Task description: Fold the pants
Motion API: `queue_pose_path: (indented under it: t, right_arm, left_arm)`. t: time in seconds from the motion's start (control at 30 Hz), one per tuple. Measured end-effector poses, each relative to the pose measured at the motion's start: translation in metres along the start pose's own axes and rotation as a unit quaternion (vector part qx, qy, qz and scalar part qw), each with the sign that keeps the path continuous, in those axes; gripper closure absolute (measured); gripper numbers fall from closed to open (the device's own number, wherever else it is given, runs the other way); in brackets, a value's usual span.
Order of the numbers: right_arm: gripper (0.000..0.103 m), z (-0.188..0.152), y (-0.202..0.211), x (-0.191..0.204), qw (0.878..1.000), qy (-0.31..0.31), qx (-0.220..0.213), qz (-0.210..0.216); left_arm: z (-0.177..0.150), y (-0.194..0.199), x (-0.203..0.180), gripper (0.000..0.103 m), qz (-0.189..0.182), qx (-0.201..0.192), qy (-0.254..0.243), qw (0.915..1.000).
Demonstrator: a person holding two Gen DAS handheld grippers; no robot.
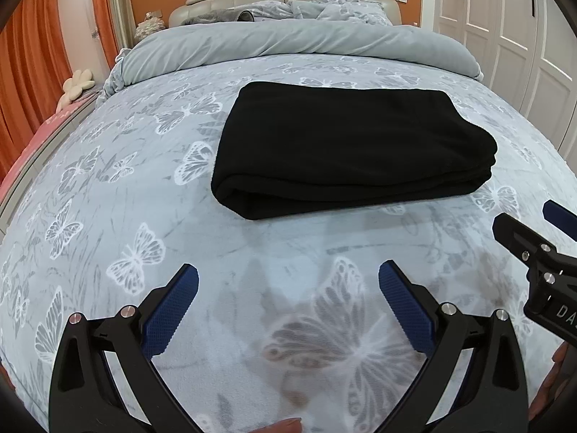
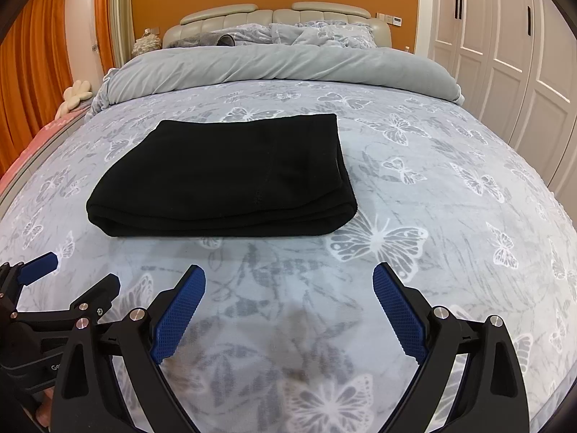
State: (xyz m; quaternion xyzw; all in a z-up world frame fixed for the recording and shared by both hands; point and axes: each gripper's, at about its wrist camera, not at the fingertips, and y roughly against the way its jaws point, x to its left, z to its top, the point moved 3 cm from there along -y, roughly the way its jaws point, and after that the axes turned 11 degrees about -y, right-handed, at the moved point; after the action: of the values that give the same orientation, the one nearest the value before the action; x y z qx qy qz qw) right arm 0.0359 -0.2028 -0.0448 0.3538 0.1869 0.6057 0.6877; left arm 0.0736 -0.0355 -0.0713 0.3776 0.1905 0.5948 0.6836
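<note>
Both tongs were empty: left gripper (image 1: 288, 281) had its blue pads spread wide apart, right gripper (image 2: 289, 283) the same, nothing between the fingers of either. Both hovered low over the near part of the bedspread (image 1: 108, 187), side by side, each one's tip showing at the edge of the other's view. Neither touched the black pants (image 1: 346, 144). The pants lay as a compact, roughly rectangular stack on the butterfly-print bedspread, around the middle of the bed, well short of the rolled grey duvet (image 1: 288, 45) toward the headboard end and apart from both side edges. The layered fold edges faced the near side of the bed; several plies were visible stacked at the near and right edges in the left wrist view. No leg or waistband hung loose that I could see, and the top face looked flat. Judgement: folding looked essentially done, with both grippers clear of the cloth. What might remain was at most a tidy-up, as the near-left corner bulged a bit and the layers at the right edge weren't perfectly flush. Fabric looked thick and fleecy, so the stack would likely hold its shape without pressing.
</note>
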Motion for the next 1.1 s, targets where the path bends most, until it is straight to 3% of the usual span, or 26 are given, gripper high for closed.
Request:
queue_pose_path:
  t: [1.1]
  right_arm:
    - [0.011, -0.0005, -0.0047, 0.0003, 1.0, 0.007, 0.005, 0.001]
  left_arm:
    - [-0.0007, 0.0042, -0.003, 0.005, 0.011, -0.014, 0.001, 0.9998]
